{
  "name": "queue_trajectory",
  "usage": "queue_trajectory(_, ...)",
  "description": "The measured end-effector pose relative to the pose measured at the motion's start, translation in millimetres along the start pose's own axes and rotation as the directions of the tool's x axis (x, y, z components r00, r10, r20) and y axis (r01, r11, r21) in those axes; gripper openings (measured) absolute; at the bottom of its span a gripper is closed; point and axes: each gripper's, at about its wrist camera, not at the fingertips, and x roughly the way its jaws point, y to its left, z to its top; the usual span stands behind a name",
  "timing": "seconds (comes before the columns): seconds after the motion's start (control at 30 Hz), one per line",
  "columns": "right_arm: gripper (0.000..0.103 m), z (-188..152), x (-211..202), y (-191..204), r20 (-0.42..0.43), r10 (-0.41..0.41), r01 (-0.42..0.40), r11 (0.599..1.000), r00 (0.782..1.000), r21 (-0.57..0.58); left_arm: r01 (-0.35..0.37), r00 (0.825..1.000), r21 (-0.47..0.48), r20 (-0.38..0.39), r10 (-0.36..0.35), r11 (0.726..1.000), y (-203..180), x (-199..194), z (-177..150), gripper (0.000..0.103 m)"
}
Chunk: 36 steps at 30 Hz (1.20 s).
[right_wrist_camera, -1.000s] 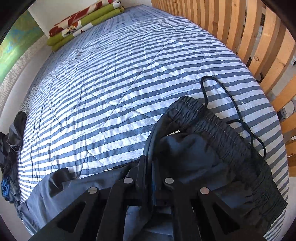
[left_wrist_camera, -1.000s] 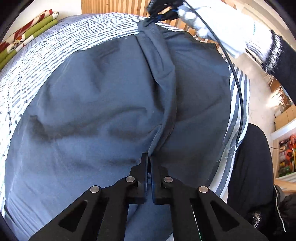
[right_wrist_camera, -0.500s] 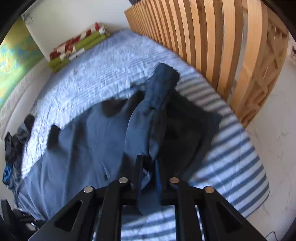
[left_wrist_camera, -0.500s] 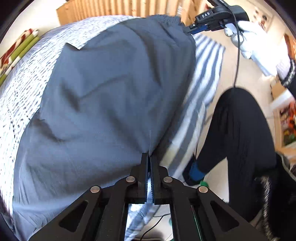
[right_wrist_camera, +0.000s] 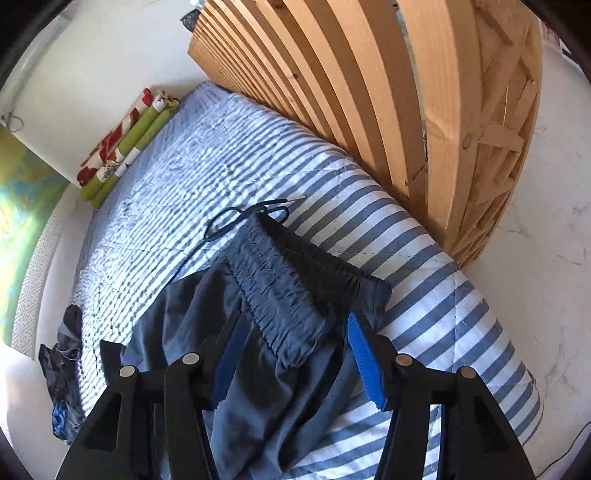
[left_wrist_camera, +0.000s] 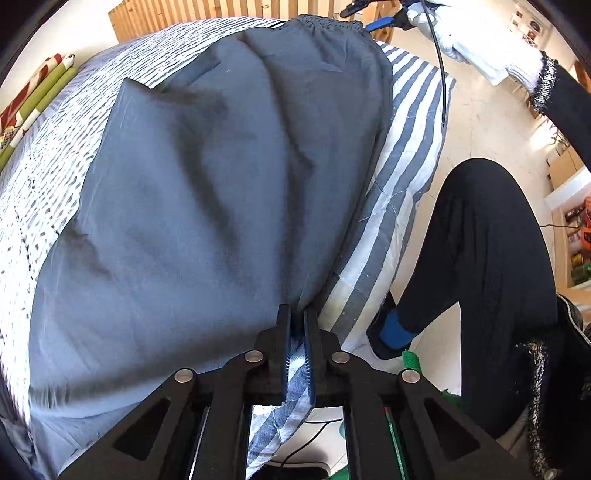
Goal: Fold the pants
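Dark blue-grey pants [left_wrist_camera: 207, 192] lie spread on the striped bed cover [left_wrist_camera: 406, 155], the elastic waistband [right_wrist_camera: 284, 291] toward the wooden slats. My left gripper [left_wrist_camera: 297, 317] points down at the bed's near edge. Its jaws are opening, a narrow gap shows, and a corner of the pants still sits between the tips. My right gripper [right_wrist_camera: 295, 325] hovers over the waistband. Its jaws are opening wide, and the blue pads [right_wrist_camera: 364, 362] stand clear of the cloth on both sides. In the left wrist view the right gripper [left_wrist_camera: 373, 20] appears at the top in a white-gloved hand [left_wrist_camera: 461, 40].
A wooden slatted frame [right_wrist_camera: 424, 110] stands along the far side of the bed. Rolled green and red fabric [right_wrist_camera: 122, 147] lies at the head end. A heap of dark clothes [right_wrist_camera: 62, 373] sits at the bed's left edge. The person's black-clad leg [left_wrist_camera: 476, 258] stands on the floor beside the bed.
Both grippers carried the pants toward the bed's edge and laid them flat. The right jaws went from shut on the cloth to wide open. The left jaws parted slightly.
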Motion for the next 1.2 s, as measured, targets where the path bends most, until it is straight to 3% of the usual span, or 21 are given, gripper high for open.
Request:
queue_trajectory(0.17, 0.05, -1, 26, -4, -0.063, -0.084, 0.083, 0.996, 0.994, -0.01, -0.005, 1.0, 0.013, 0.001, 0.005, 1.0, -1, 2, 2, 0.013)
queue_trajectory(0.2, 0.043, -4, 25, -5, -0.054, -0.076, 0.075, 0.997, 0.996, -0.013, -0.005, 1.0, 0.018, 0.0, 0.005, 1.0, -2, 2, 3, 0.013)
queue_trajectory(0.23, 0.023, -5, 23, -5, -0.05, -0.049, 0.049, 0.999, 0.998, -0.01, -0.005, 1.0, 0.022, 0.003, 0.005, 1.0, -2, 2, 3, 0.011)
queue_trajectory(0.37, 0.011, -7, -8, -8, 0.017, 0.011, -0.011, 1.0, 1.0, -0.004, 0.004, 1.0, 0.036, 0.011, -0.005, 0.999, -4, 0, 4, 0.008)
queue_trajectory(0.47, 0.011, -7, -29, -22, 0.069, 0.043, -0.045, 0.999, 0.997, 0.029, 0.016, 1.0, 0.032, 0.01, -0.017, 0.999, -4, 5, 6, 0.008)
queue_trajectory(0.57, 0.011, -11, -13, -37, 0.016, -0.026, 0.025, 0.999, 1.0, 0.035, 0.022, 1.0, 0.028, 0.012, -0.023, 0.999, -3, 6, 7, 0.008)
queue_trajectory(0.67, 0.015, -18, -5, -38, 0.032, -0.053, 0.053, 0.999, 0.998, -0.011, 0.027, 1.0, 0.026, 0.009, -0.027, 0.999, -1, 4, 6, 0.008)
queue_trajectory(0.7, 0.021, -19, -2, -38, 0.036, -0.076, 0.077, 0.997, 0.996, -0.02, 0.031, 0.999, 0.023, 0.009, -0.031, 0.999, 0, 3, 6, 0.008)
queue_trajectory(0.77, 0.064, -21, 0, -40, 0.036, -0.097, 0.097, 0.995, 0.995, -0.012, 0.043, 0.999, 0.011, 0.011, -0.043, 0.999, 3, -1, 4, 0.008)
queue_trajectory(0.8, 0.068, -22, 1, -40, 0.04, -0.076, 0.076, 0.997, 0.996, -0.004, 0.051, 0.999, 0.0, 0.013, -0.051, 0.999, 6, -4, 3, 0.008)
queue_trajectory(0.93, 0.068, -26, 17, -44, -0.002, 0.004, -0.004, 0.999, 1.0, 0.034, 0.082, 0.996, -0.072, 0.045, -0.079, 0.994, 25, -33, -10, 0.008)
queue_trajectory(1.07, 0.067, -29, 32, -39, 0.0, 0.044, -0.044, 0.997, 0.999, 0.057, 0.006, 0.996, -0.149, 0.089, 0.007, 0.989, 57, -70, -34, 0.011)
queue_trajectory(1.1, 0.062, -29, 34, -37, 0.0, 0.063, -0.063, 0.996, 0.998, 0.062, -0.019, 0.994, -0.2, 0.102, 0.04, 0.98, 76, -81, -43, 0.013)
queue_trajectory(1.13, 0.044, -30, 37, -36, -0.006, 0.084, -0.084, 0.994, 0.996, 0.068, -0.043, 0.991, -0.255, 0.111, 0.074, 0.966, 93, -89, -52, 0.014)
queue_trajectory(1.2, 0.035, -32, 38, -34, 0.001, 0.08, -0.079, 0.994, 0.997, 0.079, -0.113, 0.98, -0.373, 0.108, 0.164, 0.921, 136, -111, -82, 0.014)
